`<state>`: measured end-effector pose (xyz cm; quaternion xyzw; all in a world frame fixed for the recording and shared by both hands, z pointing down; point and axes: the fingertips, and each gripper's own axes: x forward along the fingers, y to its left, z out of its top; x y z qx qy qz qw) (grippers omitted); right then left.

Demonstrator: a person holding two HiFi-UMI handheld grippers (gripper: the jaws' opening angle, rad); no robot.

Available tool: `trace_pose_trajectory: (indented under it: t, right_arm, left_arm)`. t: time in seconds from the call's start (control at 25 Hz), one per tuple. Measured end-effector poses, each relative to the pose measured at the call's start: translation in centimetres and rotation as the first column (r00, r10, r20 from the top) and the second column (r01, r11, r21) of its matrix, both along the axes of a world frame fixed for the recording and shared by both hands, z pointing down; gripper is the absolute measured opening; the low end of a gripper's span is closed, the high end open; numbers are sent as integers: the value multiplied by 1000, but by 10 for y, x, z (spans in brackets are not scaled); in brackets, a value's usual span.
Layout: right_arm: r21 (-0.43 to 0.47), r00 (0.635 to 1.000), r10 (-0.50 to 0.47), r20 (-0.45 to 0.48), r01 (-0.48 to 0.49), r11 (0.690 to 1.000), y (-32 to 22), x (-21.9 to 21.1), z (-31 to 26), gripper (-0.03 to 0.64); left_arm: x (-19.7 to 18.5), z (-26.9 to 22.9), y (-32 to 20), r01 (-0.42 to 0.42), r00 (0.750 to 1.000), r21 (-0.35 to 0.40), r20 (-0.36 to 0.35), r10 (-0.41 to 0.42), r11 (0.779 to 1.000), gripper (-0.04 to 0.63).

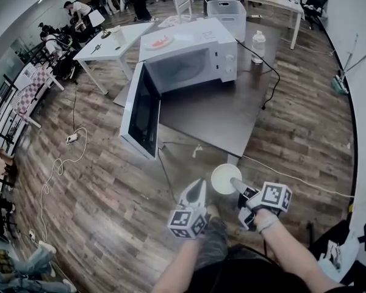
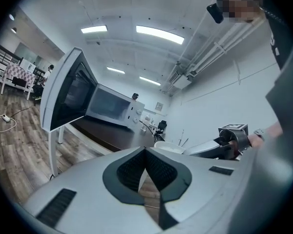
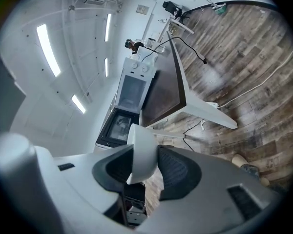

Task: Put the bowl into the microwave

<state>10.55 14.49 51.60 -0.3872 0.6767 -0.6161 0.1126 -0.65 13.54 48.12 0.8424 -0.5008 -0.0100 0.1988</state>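
Observation:
The white bowl (image 1: 224,178) hangs in the air in front of the dark table (image 1: 222,118), its rim pinched by my right gripper (image 1: 236,184). In the right gripper view the bowl's wall (image 3: 142,152) stands edge-on between the pads, and my right gripper (image 3: 144,165) is shut on it. The white microwave (image 1: 189,57) sits on the table with its door (image 1: 143,112) swung wide open. My left gripper (image 1: 199,187) floats just left of the bowl, its jaws together and empty; in its own view the left gripper (image 2: 145,154) is shut, with the bowl (image 2: 169,147) beyond it.
A water bottle (image 1: 258,46) stands on the table right of the microwave, and a plate (image 1: 158,41) lies on top of it. A white basket (image 1: 227,13) and a white table (image 1: 110,46) stand behind. Cables and a power strip (image 1: 72,138) lie on the wooden floor at left.

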Motion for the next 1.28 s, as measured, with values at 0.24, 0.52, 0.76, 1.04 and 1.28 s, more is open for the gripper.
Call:
trace_pose_trajectory:
  t: [0.24, 0.52, 0.76, 1.04, 1.28]
  right_arm:
    - [-46, 1000, 9, 1, -9, 999, -43, -15, 4, 147]
    - [-22, 1000, 3, 10, -3, 1000, -106, -32, -1, 146]
    - [-23, 1000, 3, 8, -2, 1000, -145, -49, 0, 147]
    - [-4, 999, 8, 31, -8, 1000, -179, -60, 0, 147]
    - [-18, 999, 2, 37, -2, 1000, -201, -67, 3, 147]
  left_arm:
    - [-8, 3, -54, -12, 1000, -14, 0, 12, 1000, 0]
    - [-20, 1, -115, -13, 1000, -15, -18, 13, 1000, 0]
    - [-37, 1, -157, -4, 1000, -8, -30, 3, 1000, 0]
    - [-47, 4, -188, 1, 999, -11, -34, -1, 1000, 0]
    - [-53, 10, -205, 21, 999, -19, -47, -22, 1000, 0]
